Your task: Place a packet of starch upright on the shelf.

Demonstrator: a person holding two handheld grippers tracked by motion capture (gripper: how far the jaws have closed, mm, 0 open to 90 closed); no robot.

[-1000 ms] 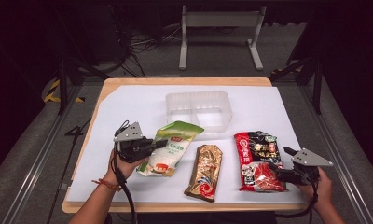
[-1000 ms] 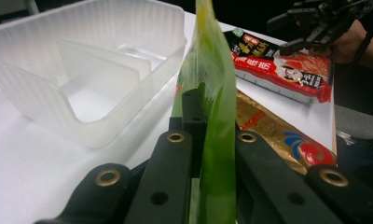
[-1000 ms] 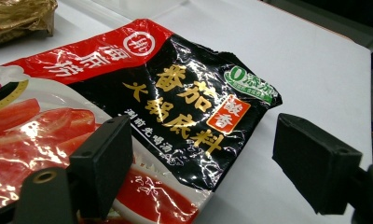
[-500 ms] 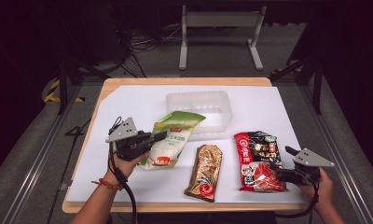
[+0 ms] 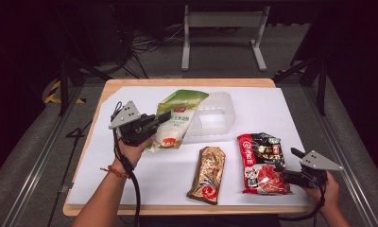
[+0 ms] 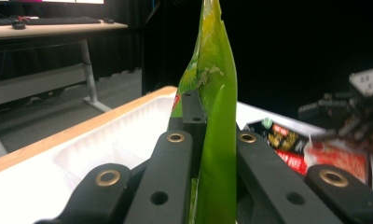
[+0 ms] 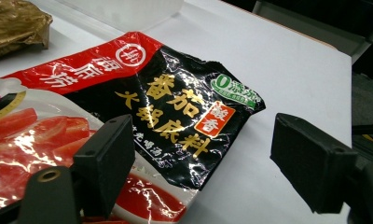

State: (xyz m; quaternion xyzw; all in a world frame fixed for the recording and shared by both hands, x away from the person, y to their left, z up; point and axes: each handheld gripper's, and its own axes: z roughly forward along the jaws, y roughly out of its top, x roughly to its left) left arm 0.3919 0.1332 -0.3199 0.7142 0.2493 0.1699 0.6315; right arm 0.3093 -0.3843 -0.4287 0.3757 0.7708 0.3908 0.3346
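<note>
Above the surface's left side, left tongs (image 5: 164, 117) clamp the green pouch (image 5: 178, 119) — seemingly bound for the clear tray (image 5: 220, 111); right tongs (image 5: 282, 171) gape wide.

Two hand-held grippers, bare forearms, one wrist cord

Left gripper (image 5: 164, 117): black body, grey three-cornered top plate, black cable trailing along the forearm; black jaws with brass-ringed rivets and plain round holes. Right gripper (image 5: 285, 164): same black build, grey plate, thin black cable, square matte pads (image 7: 315, 158). Left wrist: red-orange cord bracelet (image 5: 112, 171). No sleeves.
</note>
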